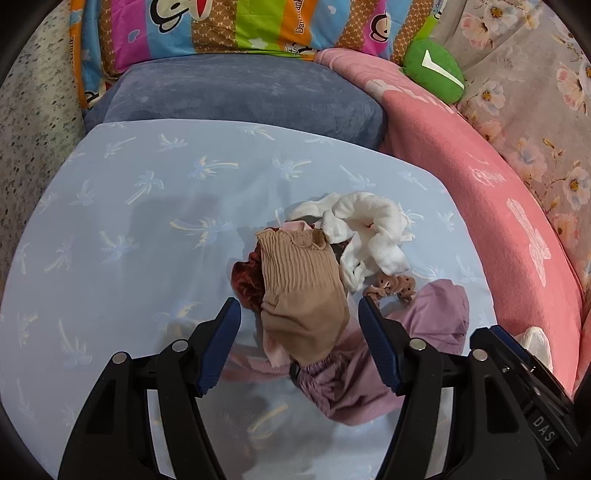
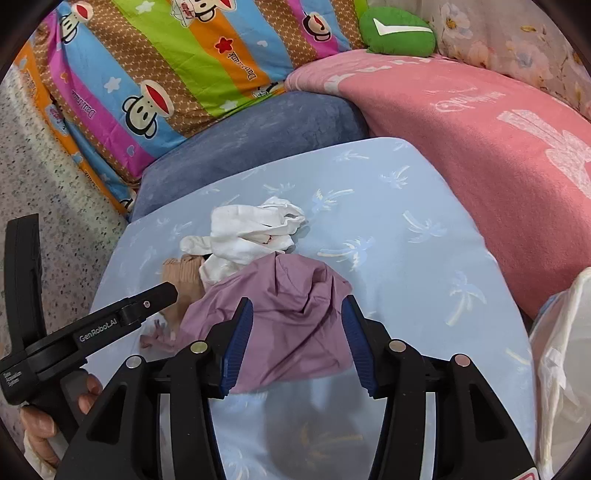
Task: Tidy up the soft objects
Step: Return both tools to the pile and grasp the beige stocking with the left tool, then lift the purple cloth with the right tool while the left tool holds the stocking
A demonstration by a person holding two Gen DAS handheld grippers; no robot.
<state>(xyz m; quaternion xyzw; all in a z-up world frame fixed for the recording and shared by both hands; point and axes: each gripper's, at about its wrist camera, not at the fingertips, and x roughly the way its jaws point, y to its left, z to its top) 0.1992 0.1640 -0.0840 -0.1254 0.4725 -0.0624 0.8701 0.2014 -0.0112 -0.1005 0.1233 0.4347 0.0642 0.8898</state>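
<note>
A heap of soft things lies on a light blue palm-print pillow [image 1: 147,221]. It holds a tan ribbed sock [image 1: 299,291], a dark red velvet piece [image 1: 247,277], crumpled white socks [image 1: 369,225], a small brown spotted item [image 1: 395,286] and a purple garment [image 1: 436,314]. My left gripper [image 1: 299,306] is open, its blue pads either side of the tan sock and apart from it. My right gripper [image 2: 297,304] is open over the purple garment [image 2: 288,325], whose folds rise between the pads. The white socks [image 2: 247,232] lie just beyond. The left gripper's body [image 2: 147,299] and a hand [image 2: 88,391] show at the left.
A grey-blue cushion [image 1: 240,96] lies behind the pillow, and a striped cartoon quilt [image 1: 221,22] behind that. A pink blanket [image 2: 461,122] runs along the right, with a green plush [image 2: 395,33] and a floral sheet [image 1: 535,92] beyond. A white bag [image 2: 561,369] is at the right, speckled floor [image 2: 44,177] at the left.
</note>
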